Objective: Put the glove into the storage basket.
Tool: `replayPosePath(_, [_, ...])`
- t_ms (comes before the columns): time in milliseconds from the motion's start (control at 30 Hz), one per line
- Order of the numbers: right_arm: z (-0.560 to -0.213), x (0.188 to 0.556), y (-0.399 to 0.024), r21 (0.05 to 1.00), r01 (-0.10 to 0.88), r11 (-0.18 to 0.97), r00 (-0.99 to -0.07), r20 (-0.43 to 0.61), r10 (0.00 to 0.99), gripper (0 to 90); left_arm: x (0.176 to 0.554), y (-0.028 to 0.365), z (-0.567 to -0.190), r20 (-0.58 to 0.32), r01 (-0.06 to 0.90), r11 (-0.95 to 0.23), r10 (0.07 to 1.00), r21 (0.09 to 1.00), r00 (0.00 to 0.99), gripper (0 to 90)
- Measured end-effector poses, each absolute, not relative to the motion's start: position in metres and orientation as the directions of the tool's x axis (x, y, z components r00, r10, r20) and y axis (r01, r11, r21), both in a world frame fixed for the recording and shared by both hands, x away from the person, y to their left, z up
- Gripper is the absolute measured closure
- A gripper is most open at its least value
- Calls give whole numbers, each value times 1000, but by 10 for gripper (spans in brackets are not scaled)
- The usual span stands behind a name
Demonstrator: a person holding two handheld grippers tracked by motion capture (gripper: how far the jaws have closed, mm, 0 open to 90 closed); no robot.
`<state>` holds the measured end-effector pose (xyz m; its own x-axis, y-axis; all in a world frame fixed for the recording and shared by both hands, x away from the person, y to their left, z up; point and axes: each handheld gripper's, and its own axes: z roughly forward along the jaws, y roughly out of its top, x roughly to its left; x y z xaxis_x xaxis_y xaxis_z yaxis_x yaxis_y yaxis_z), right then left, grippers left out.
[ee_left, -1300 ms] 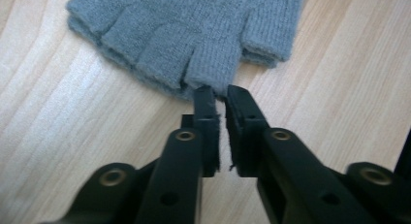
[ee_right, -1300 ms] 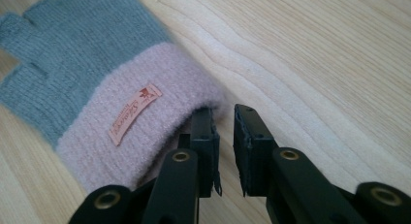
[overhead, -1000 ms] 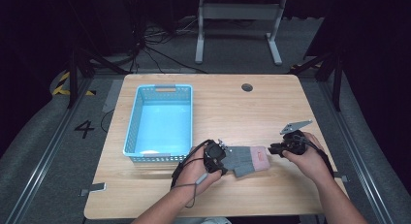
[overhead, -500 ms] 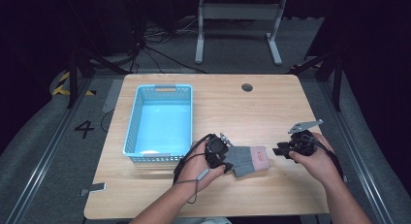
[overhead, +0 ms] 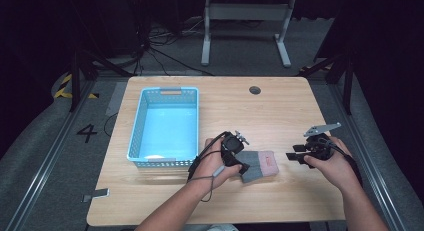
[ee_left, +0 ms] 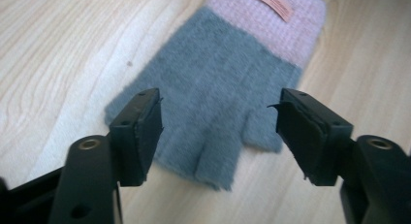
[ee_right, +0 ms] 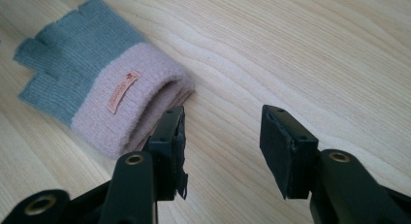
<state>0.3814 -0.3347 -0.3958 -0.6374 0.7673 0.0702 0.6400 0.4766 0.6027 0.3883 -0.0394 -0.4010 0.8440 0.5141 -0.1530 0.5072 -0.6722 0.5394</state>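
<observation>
Both tools are seen with their jaws spread wide, and nothing is gripped by either. The left tool (overhead: pixel 239 160) is held by the left hand (overhead: pixel 212 163) over the grey finger end of the glove (overhead: pixel 257 165), which lies flat on the bench (overhead: pixel 220 98) near its front edge, just to the right of the blue basket (overhead: pixel 166 126). In the left gripper view the left tool (ee_left: pixel 218 132) is shown with the glove (ee_left: pixel 228 88) below and between its jaws; the jaws have just been opening, and the pads are clear of the knit. The stubby grey fingers point toward that tool, while the pink cuff with its small orange label (ee_left: pixel 273 3) lies at the far end.

The right tool (overhead: pixel 296 155) is held by the right hand (overhead: pixel 334 163) just beside the cuff end of the glove, a strip of bare bench being left between them in the high view. In the right gripper view the right tool (ee_right: pixel 223 146) is seen over bare wood, its jaws also having just been opening with nothing between them; the pink cuff of the glove (ee_right: pixel 97 88) lies just beyond one jaw, whether touching it cannot be told. The cuff appears doubled, as if two layers were stacked.
</observation>
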Motion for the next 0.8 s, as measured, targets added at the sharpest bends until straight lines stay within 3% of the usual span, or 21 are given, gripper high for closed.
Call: replayPosePath(800, [-396, 381, -337, 610, 637, 470, -639, 77, 765, 528, 404, -76, -430, -99, 465, -754, 477, 464, 873, 237])
